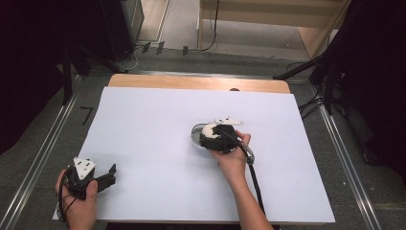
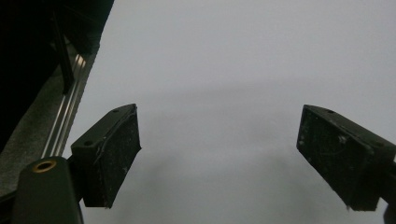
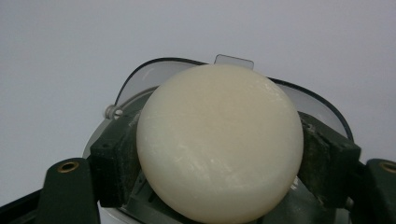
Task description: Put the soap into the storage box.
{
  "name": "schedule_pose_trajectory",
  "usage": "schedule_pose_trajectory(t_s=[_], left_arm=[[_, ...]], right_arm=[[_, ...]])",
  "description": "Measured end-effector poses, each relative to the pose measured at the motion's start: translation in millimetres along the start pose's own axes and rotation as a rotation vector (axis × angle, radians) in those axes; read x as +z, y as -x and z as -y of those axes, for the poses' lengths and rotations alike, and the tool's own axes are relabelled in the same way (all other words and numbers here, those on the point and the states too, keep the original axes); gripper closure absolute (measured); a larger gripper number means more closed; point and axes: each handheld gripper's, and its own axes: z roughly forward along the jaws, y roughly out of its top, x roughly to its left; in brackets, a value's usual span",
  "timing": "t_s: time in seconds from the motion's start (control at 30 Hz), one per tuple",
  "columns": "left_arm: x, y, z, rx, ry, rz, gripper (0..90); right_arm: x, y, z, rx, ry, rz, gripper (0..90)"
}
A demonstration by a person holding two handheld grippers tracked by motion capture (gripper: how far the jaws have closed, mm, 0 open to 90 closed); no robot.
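Soap [image 3: 219, 140], a round cream bar, sits pinched between the pads of the right tool [image 1: 210, 135] near the middle of the bench [image 1: 158, 158], directly over a clear-lidded soap dish [image 3: 140, 79]. Whether the bar rests in the dish or hangs just above it cannot be told, since the bar hides the tray. Left tool [image 1: 103, 176] stands spread wide with nothing between its pads, near the bench's front left corner. White sheet [image 2: 233, 56] lies bare around both hands.
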Motion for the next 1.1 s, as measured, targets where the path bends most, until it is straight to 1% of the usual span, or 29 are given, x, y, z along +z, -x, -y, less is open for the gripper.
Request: schedule_pose_trajectory(t_s=[0.33,0.6,0.87,1.0,1.1], left_arm=[[0.0,-0.1,0.0,0.0,0.001,0.001,14.4],[0.1,-0.3,0.0,-0.001,0.0,0.002,14.4],[0.1,-0.2,0.0,-0.001,0.001,0.002,14.4],[0.0,-0.3,0.0,0.0,-0.001,0.002,14.4],[-0.1,-0.2,-0.1,0.0,-0.003,0.001,14.4]], right_arm=[[2.8,0.0,2.2,0.001,-0.019,0.008,25.1],[3.6,0.9,2.4,0.007,-0.018,0.0,25.1],[3.6,2.7,2.7,0.025,-0.017,-0.013,24.8],[0.5,4.3,0.7,0.034,0.004,-0.031,20.8],[-1.7,5.6,-0.7,0.041,0.01,-0.031,19.1]])
